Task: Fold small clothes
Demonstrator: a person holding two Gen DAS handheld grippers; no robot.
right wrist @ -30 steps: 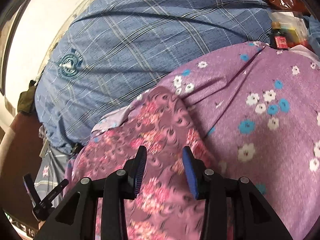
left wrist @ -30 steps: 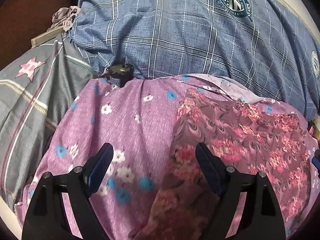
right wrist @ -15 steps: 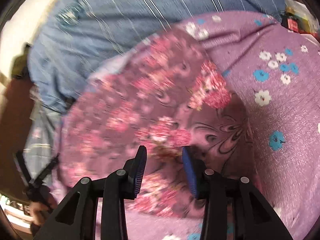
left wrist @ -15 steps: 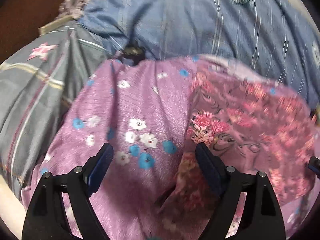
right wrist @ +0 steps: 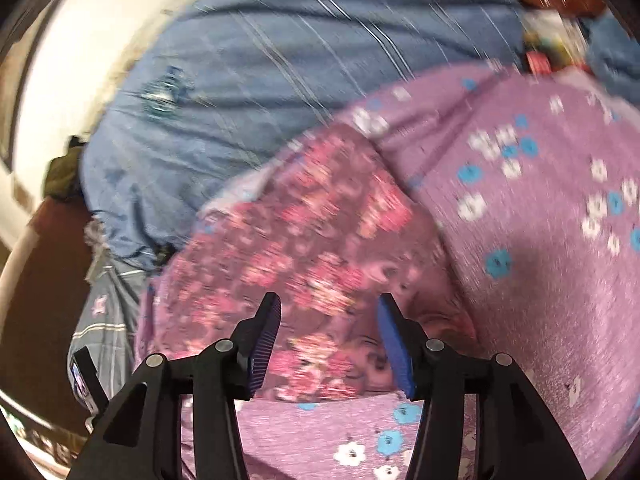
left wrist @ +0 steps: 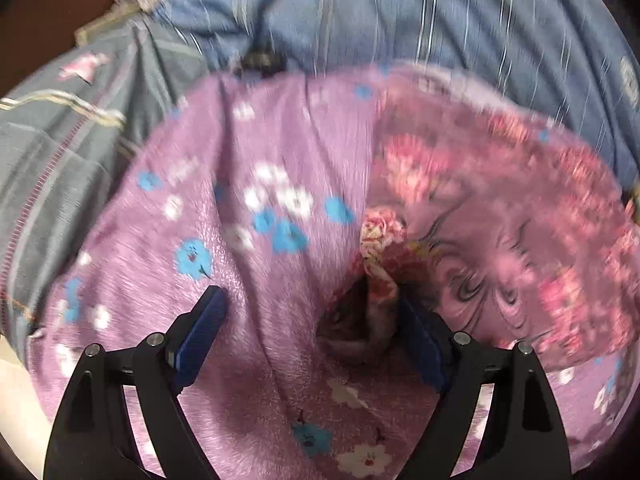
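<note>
Left gripper (left wrist: 308, 320) jaws wide apart, low over the purple flowered sheet (left wrist: 248, 208); its right finger sits at the near edge of the pink floral garment (left wrist: 500, 216), contact unclear through blur, nothing clamped. Right gripper (right wrist: 328, 340) jaws partway apart and opening, pads straddling a fold of the same pink floral garment (right wrist: 312, 240) without pressing it. Garment lies crumpled on the purple flowered sheet, with a blue plaid blanket (left wrist: 400, 12) behind.
</note>
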